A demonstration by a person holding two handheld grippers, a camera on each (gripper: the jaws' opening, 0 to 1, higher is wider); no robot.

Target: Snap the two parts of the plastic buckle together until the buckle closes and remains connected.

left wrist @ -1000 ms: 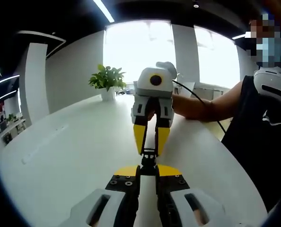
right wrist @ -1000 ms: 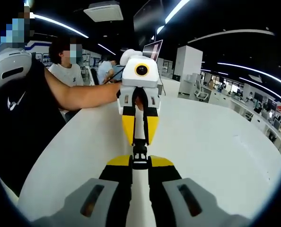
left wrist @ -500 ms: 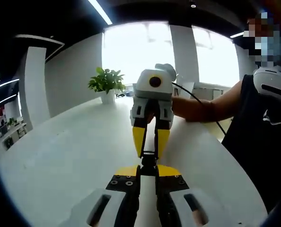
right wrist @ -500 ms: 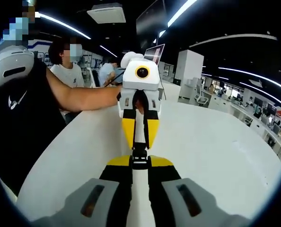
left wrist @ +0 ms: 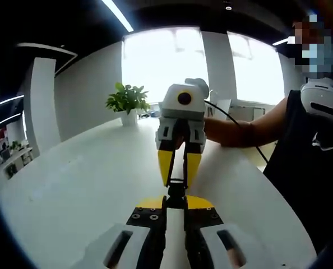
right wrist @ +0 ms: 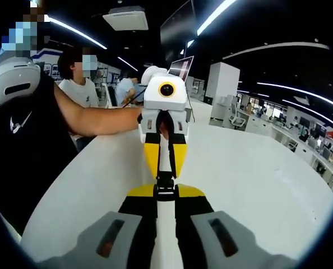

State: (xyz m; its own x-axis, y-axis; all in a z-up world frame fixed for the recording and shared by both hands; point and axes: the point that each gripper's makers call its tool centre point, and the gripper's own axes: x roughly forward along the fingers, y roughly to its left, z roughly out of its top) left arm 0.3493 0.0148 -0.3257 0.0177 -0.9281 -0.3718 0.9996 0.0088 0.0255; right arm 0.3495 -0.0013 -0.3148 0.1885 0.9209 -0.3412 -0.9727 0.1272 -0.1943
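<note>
A small black plastic buckle (left wrist: pixel 176 189) hangs in the air above the white table (left wrist: pixel 82 185), held between two grippers that face each other tip to tip. My left gripper (left wrist: pixel 175 200) rises from the bottom of the left gripper view, shut on the near end of the buckle. My right gripper (left wrist: pixel 177 178), with yellow fingers (left wrist: pixel 165 162), is shut on the far end. In the right gripper view the buckle (right wrist: pixel 165 182) sits between my right gripper (right wrist: pixel 165 193) and the left gripper (right wrist: pixel 165 174). The seam between the two halves is hidden by the fingertips.
A potted plant (left wrist: pixel 127 100) stands at the table's far side. The person's forearm (left wrist: pixel 245 130) reaches in from the right. Another person (right wrist: pixel 79 78) sits at the far end of the table (right wrist: pixel 245 168), near an open laptop (right wrist: pixel 183 60).
Both views have shifted only slightly. The grippers stay tip to tip with the buckle between them.
</note>
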